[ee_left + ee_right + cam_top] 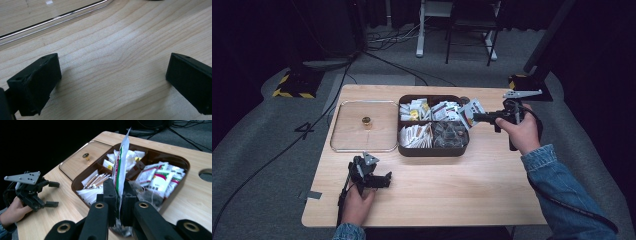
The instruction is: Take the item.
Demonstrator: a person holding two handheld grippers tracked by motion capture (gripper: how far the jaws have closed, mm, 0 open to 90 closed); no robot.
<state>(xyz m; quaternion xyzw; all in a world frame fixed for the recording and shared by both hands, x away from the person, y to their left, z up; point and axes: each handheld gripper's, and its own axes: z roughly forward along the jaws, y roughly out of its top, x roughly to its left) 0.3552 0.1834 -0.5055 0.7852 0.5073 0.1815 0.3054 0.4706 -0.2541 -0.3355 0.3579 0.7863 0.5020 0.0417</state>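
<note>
A dark brown divided tray (432,151) full of packets and sachets sits mid-table. My right gripper (476,118) hovers at its right edge, shut on a white sachet (472,112) with green and red print. In the right gripper view the sachet (121,160) stands upright, pinched between the jaws of my right gripper (119,195), over the tray (77,185). My left gripper (385,180) rests on the table near the front left, open, with bare wood between its fingers (37,82).
A clear lid (343,131) with a small gold knob lies flat left of the tray. There is a round hole (206,175) in the tabletop beyond the tray. Table legs and cables cross the floor behind the table.
</note>
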